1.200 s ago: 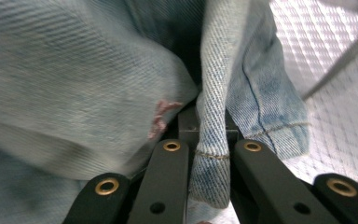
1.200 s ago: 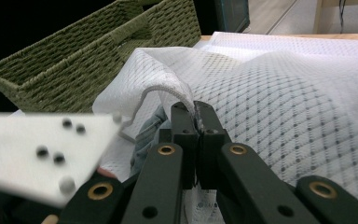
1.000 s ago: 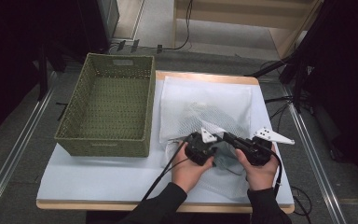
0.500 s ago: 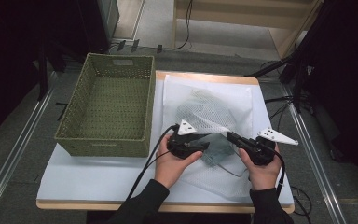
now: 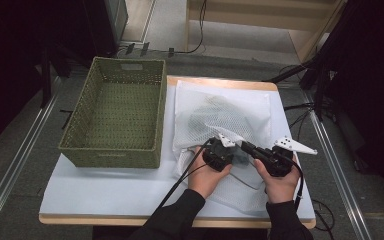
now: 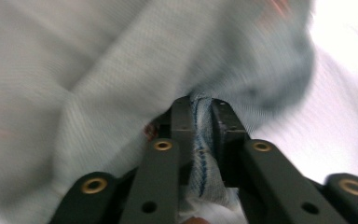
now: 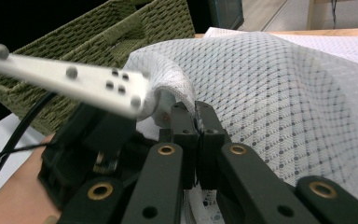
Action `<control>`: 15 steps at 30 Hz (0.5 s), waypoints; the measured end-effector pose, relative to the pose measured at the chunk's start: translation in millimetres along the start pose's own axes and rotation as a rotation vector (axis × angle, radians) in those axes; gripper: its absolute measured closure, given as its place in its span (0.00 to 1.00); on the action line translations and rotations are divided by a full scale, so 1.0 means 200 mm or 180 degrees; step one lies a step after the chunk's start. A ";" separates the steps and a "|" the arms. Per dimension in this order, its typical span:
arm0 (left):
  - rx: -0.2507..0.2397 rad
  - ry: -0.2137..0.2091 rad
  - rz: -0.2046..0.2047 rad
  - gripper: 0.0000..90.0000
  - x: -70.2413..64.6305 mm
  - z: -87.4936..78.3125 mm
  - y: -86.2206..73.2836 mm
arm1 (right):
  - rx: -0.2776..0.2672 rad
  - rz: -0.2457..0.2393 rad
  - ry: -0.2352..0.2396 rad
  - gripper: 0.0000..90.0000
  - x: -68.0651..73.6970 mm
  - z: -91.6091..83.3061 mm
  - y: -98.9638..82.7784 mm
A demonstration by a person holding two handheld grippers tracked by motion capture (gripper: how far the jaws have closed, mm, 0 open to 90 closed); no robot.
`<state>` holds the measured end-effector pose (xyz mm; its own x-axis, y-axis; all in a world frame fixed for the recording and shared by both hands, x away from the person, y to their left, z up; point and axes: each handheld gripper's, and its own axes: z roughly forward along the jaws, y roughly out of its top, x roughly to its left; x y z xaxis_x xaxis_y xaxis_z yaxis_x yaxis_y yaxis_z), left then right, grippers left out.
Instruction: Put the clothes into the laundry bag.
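High view: a white mesh laundry bag (image 5: 225, 112) lies on the white surface (image 5: 105, 192) just right of a green woven basket (image 5: 115, 117), with a grey garment (image 5: 212, 114) showing through the net. The left gripper (image 5: 225, 150) and right gripper (image 5: 250, 151) meet at the bag's near edge.

Left gripper view: its jaws, having just been closing, are clamped on a blue-stitched fabric hem (image 6: 200, 140), with pale grey-blue cloth (image 6: 121, 70) beyond, blurred.

Right gripper view: its jaws are shut on the mesh rim (image 7: 196, 122) of the bag (image 7: 284, 93), the left gripper (image 7: 98, 144) just beside.

The bag and garment look light, soft and floppy; holding by hem and rim seems the 1 firm option, since loose net would likely slip or snag
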<state>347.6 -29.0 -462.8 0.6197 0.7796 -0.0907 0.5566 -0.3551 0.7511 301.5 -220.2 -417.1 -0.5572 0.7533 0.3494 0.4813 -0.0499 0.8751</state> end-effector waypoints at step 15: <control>-0.0444 -0.0334 -0.0176 0.61 0.07 -0.13 -0.03 | 0.0078 0.0080 -0.0153 1.00 -0.05 0.01 -0.02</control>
<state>338.4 -3.1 -451.1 0.6485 0.7354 -0.1966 0.5139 -0.2324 0.8258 306.2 -225.5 -424.1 -0.5117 0.7827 0.3542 0.5115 -0.0536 0.8576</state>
